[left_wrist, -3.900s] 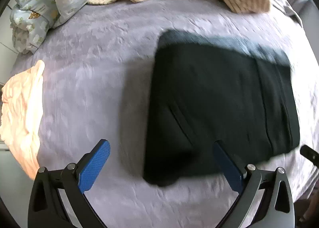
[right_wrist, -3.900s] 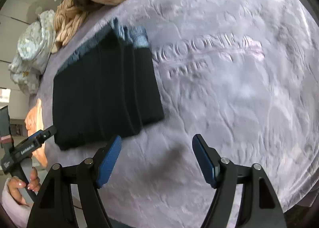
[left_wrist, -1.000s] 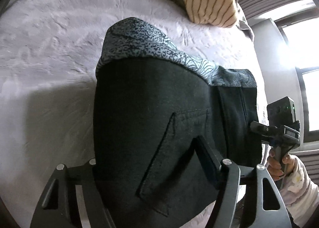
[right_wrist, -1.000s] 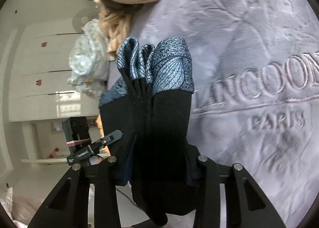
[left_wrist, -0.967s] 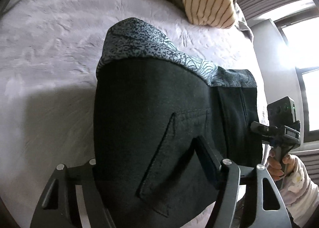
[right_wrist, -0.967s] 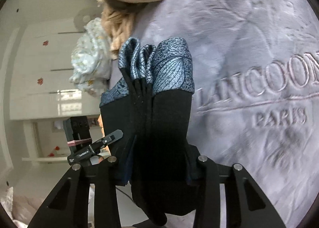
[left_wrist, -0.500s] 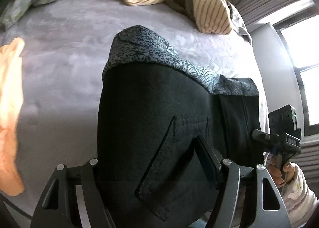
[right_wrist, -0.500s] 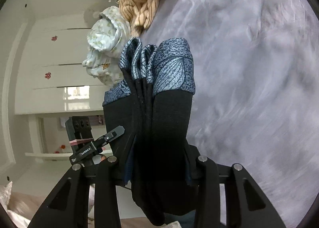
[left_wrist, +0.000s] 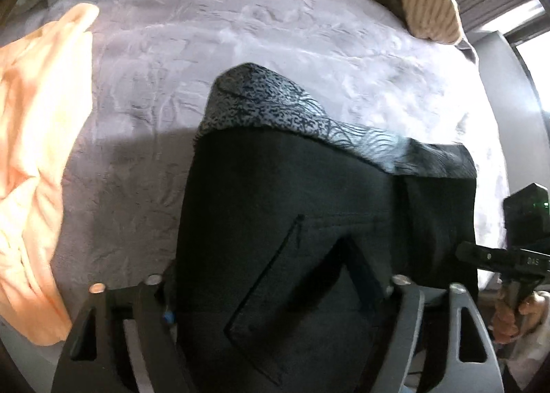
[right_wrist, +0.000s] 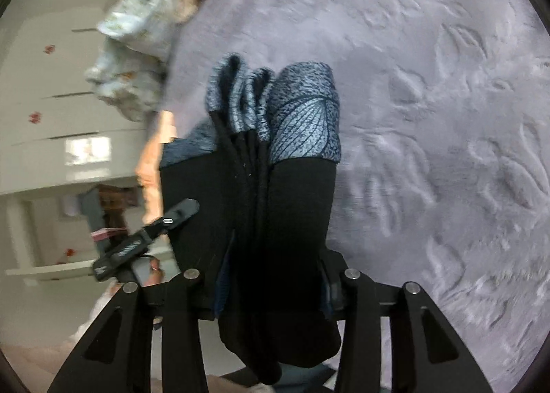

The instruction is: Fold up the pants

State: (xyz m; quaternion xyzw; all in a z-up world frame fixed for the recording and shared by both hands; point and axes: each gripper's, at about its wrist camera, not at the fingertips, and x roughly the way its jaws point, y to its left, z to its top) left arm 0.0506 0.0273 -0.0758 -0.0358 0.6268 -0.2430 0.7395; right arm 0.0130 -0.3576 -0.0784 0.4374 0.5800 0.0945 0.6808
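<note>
Apparently both grippers (left_wrist: 275, 290) (right_wrist: 271, 283) clamp pants (left_wrist: 292, 221).

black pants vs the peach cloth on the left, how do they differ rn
The black pants are folded into a neat stack, clamped in the left gripper and right gripper; the peach cloth lies loose and rumpled, ungripped. The pants are dark with a patterned grey band; the cloth is plain, pale.

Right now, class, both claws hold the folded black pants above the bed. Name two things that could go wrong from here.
1. The right claw pinches many stacked layers of the black pants; an inner layer could slip and the fold could fan apart.
2. The orange garment lies close on the grey blanket; setting the pants down leftward could overlap it.
</note>
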